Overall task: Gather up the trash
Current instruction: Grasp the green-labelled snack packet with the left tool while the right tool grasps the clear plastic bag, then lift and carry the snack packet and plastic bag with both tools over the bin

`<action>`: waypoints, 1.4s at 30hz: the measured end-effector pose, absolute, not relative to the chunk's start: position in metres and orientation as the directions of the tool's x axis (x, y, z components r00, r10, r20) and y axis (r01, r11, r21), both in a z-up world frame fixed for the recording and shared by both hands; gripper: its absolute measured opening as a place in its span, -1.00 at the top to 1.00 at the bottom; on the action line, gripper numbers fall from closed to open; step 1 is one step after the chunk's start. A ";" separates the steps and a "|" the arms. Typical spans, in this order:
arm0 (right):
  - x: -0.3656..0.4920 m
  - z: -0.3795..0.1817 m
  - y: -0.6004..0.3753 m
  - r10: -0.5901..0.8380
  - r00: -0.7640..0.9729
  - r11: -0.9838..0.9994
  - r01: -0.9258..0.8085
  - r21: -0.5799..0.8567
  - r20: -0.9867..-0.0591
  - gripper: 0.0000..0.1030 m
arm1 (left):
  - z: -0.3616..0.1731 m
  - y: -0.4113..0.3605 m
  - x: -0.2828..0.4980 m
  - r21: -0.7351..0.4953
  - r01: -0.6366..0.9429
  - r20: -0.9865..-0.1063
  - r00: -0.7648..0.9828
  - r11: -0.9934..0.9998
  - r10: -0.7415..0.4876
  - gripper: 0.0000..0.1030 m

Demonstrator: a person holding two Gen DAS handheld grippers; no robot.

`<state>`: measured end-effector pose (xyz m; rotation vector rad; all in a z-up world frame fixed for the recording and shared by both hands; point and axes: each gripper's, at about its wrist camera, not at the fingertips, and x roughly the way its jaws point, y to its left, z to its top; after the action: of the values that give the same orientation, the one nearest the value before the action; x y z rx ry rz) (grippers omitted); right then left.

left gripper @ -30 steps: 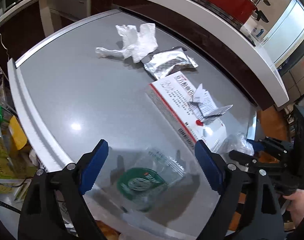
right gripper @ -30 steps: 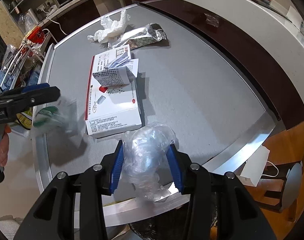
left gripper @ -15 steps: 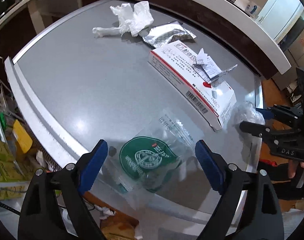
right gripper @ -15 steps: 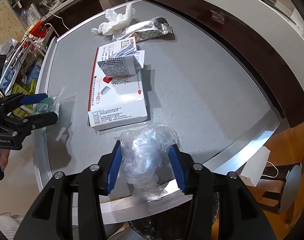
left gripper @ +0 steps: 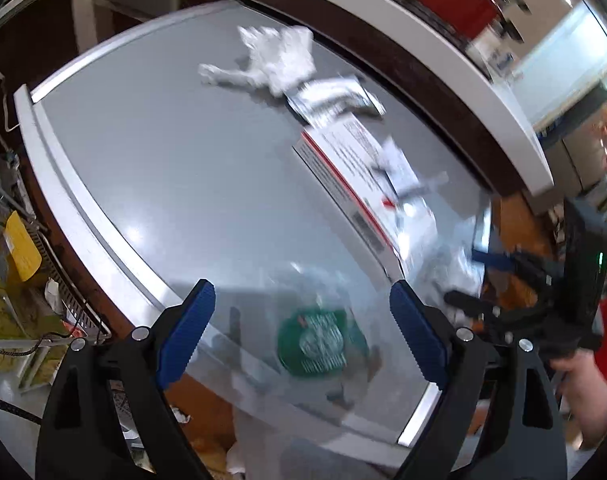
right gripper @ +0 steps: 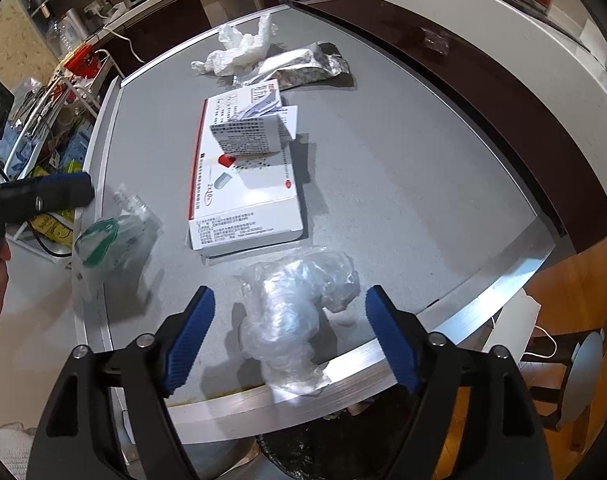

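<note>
The right gripper (right gripper: 289,338), clenched on the crumpled plastic wrap (right gripper: 295,312) a second ago, is opening, releasing it onto the counter (right gripper: 383,184); the left gripper (left gripper: 301,334) is staying released.

The grey table (right gripper: 383,168) is bare on its right half in the right wrist view. The box (right gripper: 247,184) blocks the centre, tissue (right gripper: 243,46) and foil (right gripper: 303,66) the top, the wrap (right gripper: 295,308) the bottom edge.
</note>
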<state>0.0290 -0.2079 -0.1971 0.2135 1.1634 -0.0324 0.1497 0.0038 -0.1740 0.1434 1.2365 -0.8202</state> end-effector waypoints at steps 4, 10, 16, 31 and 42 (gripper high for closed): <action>0.031 -0.201 -0.206 0.076 0.384 0.982 0.132 0.136 -0.920 -0.56 | -0.186 -0.007 0.130 -0.227 0.665 -0.909 0.116 0.711 -0.400 -0.75; 0.033 -0.205 -0.208 0.081 0.374 0.980 0.139 0.142 -0.924 -0.22 | -0.202 -0.015 0.125 -0.189 0.652 -0.920 0.145 0.734 -0.365 -0.55; 0.033 -0.199 -0.210 0.121 0.397 0.975 0.123 0.184 -0.910 0.31 | -0.196 -0.017 0.127 -0.196 0.643 -0.916 0.150 0.740 -0.372 0.15; 0.040 -0.152 -0.211 0.140 0.497 0.979 0.059 0.194 -0.856 0.34 | -0.133 -0.025 0.116 -0.091 0.587 -0.856 0.368 0.805 -0.364 0.22; 0.030 -0.101 -0.215 0.141 0.590 0.983 0.013 0.184 -0.795 0.34 | -0.096 -0.023 0.094 -0.065 0.548 -0.812 0.456 0.834 -0.363 0.22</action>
<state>0.0295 -0.2149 -0.1015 0.1772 0.9383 0.0746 0.0940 -0.0233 -0.0962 0.2185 0.9416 -0.5674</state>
